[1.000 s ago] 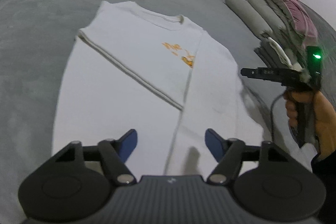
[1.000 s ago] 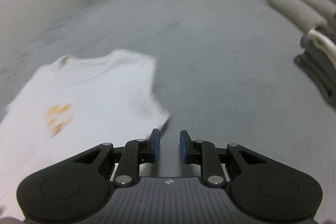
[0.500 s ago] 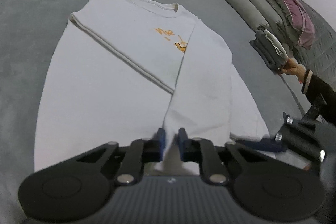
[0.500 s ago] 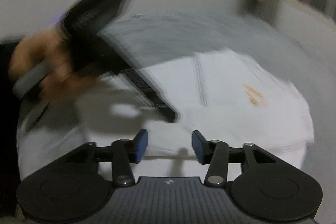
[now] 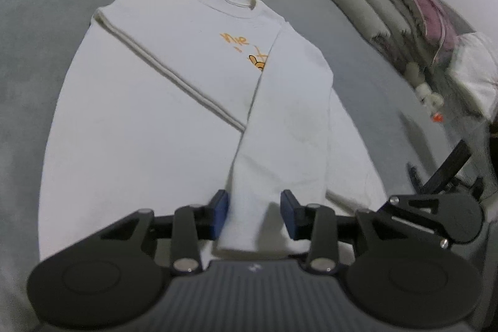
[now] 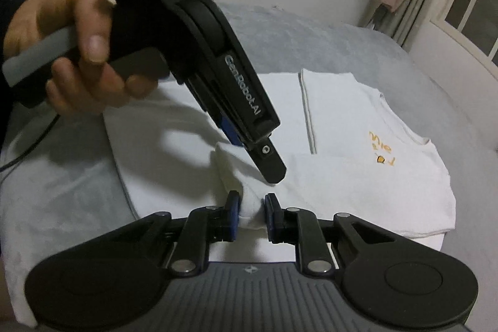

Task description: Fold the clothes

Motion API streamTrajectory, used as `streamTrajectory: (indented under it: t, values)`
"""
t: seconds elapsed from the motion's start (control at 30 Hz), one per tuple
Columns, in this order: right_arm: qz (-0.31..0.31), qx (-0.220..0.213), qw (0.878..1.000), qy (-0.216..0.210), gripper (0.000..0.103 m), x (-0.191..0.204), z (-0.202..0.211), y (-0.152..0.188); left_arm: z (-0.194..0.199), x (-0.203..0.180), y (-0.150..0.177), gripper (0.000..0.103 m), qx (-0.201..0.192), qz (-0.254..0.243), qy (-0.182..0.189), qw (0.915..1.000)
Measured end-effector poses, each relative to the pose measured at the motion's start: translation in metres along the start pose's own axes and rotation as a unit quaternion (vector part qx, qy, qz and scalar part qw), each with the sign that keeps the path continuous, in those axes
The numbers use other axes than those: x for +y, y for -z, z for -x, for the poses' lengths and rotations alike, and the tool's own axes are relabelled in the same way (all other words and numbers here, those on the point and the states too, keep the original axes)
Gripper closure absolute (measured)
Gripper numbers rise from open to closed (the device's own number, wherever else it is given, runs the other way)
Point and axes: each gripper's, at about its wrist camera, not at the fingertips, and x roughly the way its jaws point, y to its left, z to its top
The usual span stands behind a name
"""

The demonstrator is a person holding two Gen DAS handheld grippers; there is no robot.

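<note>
Nearest to us, the right hand-held gripper [image 6: 251,215] has just been closing, and its blue pads now pinch a bunched ridge of the white sweatshirt [image 6: 358,185] near the cuff of a sleeve. Just beyond it the left hand-held gripper [image 5: 254,215] points down at the same sleeve end; its jaws have just been opening and stand partly apart, with the sleeve [image 5: 280,145] lying between the pads, which seem only to flank the cloth. A hand [image 6: 71,52] in a dark cuff grips that gripper's handle. Further out, the sweatshirt lies flat on the grey bed [image 5: 46,21], both sleeves folded in over the body, partly covering an orange print [image 5: 246,50] on the chest. Farthest off, folded bedding [image 5: 389,11] is stacked by the wall.
</note>
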Motion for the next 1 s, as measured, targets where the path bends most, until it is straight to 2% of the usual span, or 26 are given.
streamTrajectory:
  t: [0.1,0.27,0.37,0.43,0.53,0.8,1.0]
  values:
    - [0.006,0.001,1.000,0.003,0.086,0.002,0.000,-0.001,-0.001,-0.003,0.001,0.080,-0.001,-0.009,-0.024,0.9997]
    - [-0.029,-0.025,0.999,0.002,0.086,-0.006,0.009,-0.006,0.002,0.002,0.001,0.080,-0.004,0.011,-0.017,0.9998]
    - [-0.020,-0.010,1.000,-0.001,0.086,-0.005,0.002,-0.006,0.001,-0.001,0.003,0.081,-0.007,0.010,-0.026,0.9996]
    - [-0.004,0.008,1.000,-0.006,0.086,0.002,-0.003,-0.002,-0.001,-0.004,0.005,0.094,-0.009,0.003,-0.038,0.9992]
    - [-0.001,0.011,1.000,-0.005,0.086,0.003,-0.005,0.000,-0.001,-0.006,0.006,0.100,-0.014,0.004,-0.048,0.9987]
    - [-0.026,-0.026,0.999,-0.001,0.086,-0.003,0.012,-0.002,0.022,-0.008,-0.001,0.102,-0.054,0.012,-0.040,0.9977]
    - [-0.098,-0.101,0.990,0.010,0.086,-0.005,0.031,-0.025,0.056,-0.004,-0.011,0.102,-0.107,0.005,-0.040,0.9935]
